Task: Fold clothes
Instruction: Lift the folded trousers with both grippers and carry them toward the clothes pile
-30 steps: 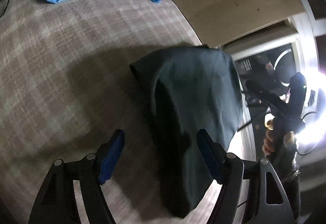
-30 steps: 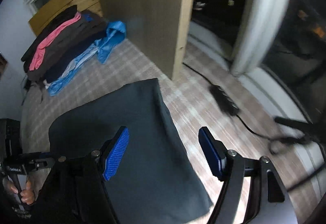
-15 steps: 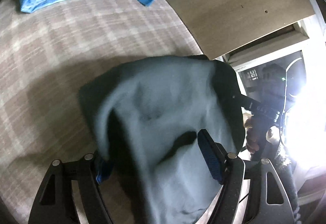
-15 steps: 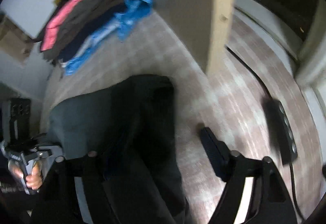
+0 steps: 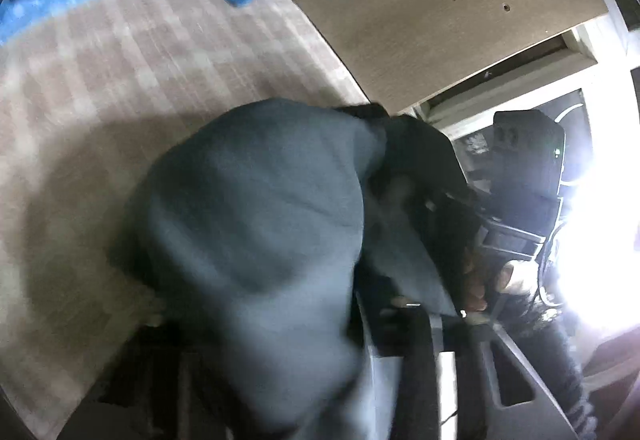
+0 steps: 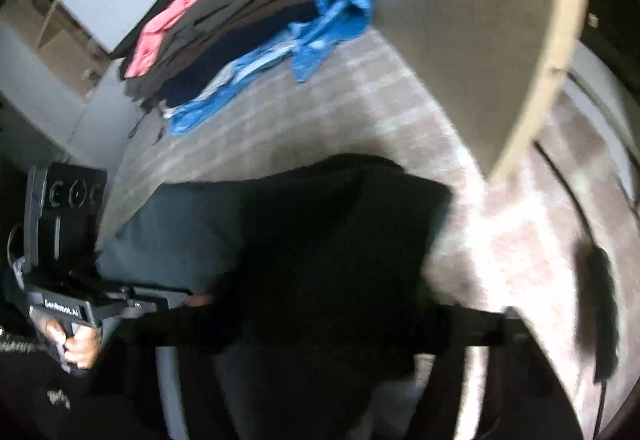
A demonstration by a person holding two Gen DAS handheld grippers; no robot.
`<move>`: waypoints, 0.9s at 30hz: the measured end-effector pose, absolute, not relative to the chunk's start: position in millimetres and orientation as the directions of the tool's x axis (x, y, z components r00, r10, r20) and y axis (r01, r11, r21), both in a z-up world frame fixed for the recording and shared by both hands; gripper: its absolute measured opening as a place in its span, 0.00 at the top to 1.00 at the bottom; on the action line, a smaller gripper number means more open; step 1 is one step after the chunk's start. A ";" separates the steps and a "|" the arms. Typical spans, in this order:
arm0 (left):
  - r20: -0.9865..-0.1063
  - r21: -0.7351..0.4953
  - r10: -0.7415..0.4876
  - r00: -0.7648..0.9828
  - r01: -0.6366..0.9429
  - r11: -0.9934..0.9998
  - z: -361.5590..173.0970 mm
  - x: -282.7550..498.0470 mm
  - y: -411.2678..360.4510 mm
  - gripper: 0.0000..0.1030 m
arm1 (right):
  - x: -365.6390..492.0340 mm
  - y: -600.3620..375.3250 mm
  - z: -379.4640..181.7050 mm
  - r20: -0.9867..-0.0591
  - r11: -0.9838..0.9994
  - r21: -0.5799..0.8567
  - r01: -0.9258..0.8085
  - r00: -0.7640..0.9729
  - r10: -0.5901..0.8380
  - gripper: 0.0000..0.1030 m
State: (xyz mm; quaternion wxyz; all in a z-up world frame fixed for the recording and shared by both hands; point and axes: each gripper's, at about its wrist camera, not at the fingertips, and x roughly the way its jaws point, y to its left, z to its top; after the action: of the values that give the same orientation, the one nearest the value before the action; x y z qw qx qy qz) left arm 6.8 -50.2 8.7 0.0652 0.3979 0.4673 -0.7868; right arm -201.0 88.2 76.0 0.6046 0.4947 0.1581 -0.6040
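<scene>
In your left wrist view the dark grey garment (image 5: 256,240) fills the lower middle of the frame, a soft matte bulge draped over the left gripper (image 5: 280,340), whose fingers are buried under it; you cannot tell whether that gripper is clenched or released. At the right edge of this view you see the hand (image 5: 476,288) on the right gripper's handle, beside a bright glare.

Your right wrist view shows the same garment (image 6: 320,240) black and shadowed across the bottom centre, covering the right gripper (image 6: 320,324); its grip is equally hidden, so you cannot tell. Only this view shows the left gripper's boxy black body (image 6: 64,224) at lower left, and the hand (image 6: 80,344) wrapped round its handle.

The garment lies over a pale plaid bedsheet (image 6: 320,112). Farther off, in the upper left, a crumpled blue jacket (image 6: 328,24) lies against a pile of dark and pink clothes (image 6: 208,20). A flat wooden panel (image 6: 460,20) rises at upper right.
</scene>
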 end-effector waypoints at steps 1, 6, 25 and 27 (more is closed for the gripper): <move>-0.683 -0.683 0.264 -0.681 0.467 -0.562 8.9 6.3 -49.2 0.77 | -201.3 91.8 76.5 -0.788 -0.229 0.404 0.885 0.210 -0.578 0.64; -0.673 -0.658 0.248 -0.697 0.410 -0.632 21.0 8.9 -41.6 0.83 | -175.4 103.9 100.7 -0.767 -0.183 0.345 0.920 0.164 -0.620 0.89; -0.566 -0.295 0.151 -0.810 0.027 -0.955 163.4 124.0 -40.5 0.87 | -5.4 171.8 244.2 -0.506 -0.357 0.219 0.908 -0.207 -0.838 0.89; -0.548 -0.220 0.140 -0.825 -0.020 -0.975 184.3 140.9 -41.4 0.87 | 17.7 168.9 254.9 -0.444 -0.353 0.234 0.906 -0.224 -0.868 0.89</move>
State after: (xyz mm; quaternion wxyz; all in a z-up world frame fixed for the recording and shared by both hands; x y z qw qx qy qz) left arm 140.9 -41.4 184.3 -0.0420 0.2929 0.1026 -0.9497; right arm 17.7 168.9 254.9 0.5674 0.2570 0.0372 -0.7814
